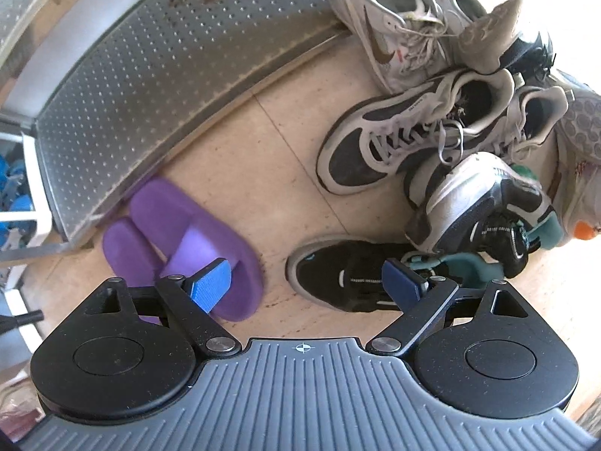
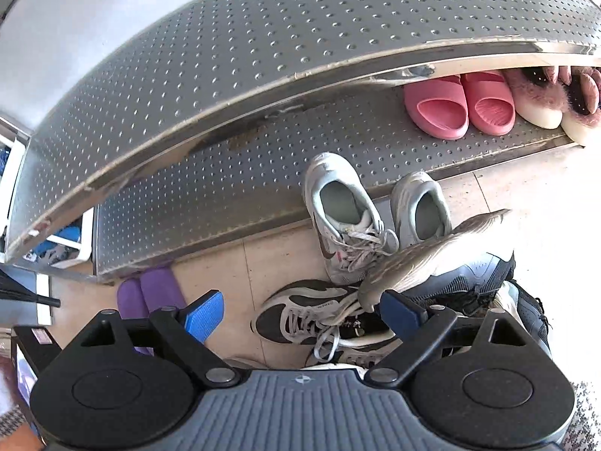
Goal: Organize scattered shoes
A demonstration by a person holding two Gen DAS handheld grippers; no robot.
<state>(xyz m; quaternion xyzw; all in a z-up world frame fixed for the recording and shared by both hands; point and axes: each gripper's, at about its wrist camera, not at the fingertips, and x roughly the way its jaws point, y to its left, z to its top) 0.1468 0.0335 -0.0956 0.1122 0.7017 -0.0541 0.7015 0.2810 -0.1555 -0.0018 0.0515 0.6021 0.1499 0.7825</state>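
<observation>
Shoes lie scattered on the tiled floor before a metal shoe rack (image 1: 124,86). In the left wrist view a pair of purple slippers (image 1: 188,240) lies by the rack's edge, a black sneaker (image 1: 338,274) lies close ahead, a grey-black sneaker pair (image 1: 394,143) and white sneakers (image 1: 379,26) lie further right. My left gripper (image 1: 306,283) is open and empty above the floor between the slippers and the black sneaker. My right gripper (image 2: 300,315) is open and empty above the grey-black sneaker (image 2: 311,315). White sneakers (image 2: 345,221) rest against the rack's lower shelf (image 2: 225,188).
Pink slippers (image 2: 458,107) and fluffy pink slippers (image 2: 552,101) stand on the lower shelf at the right. A silver-black sneaker with teal trim (image 1: 484,210) tops the pile. A white frame with blue items (image 1: 18,195) stands left of the rack.
</observation>
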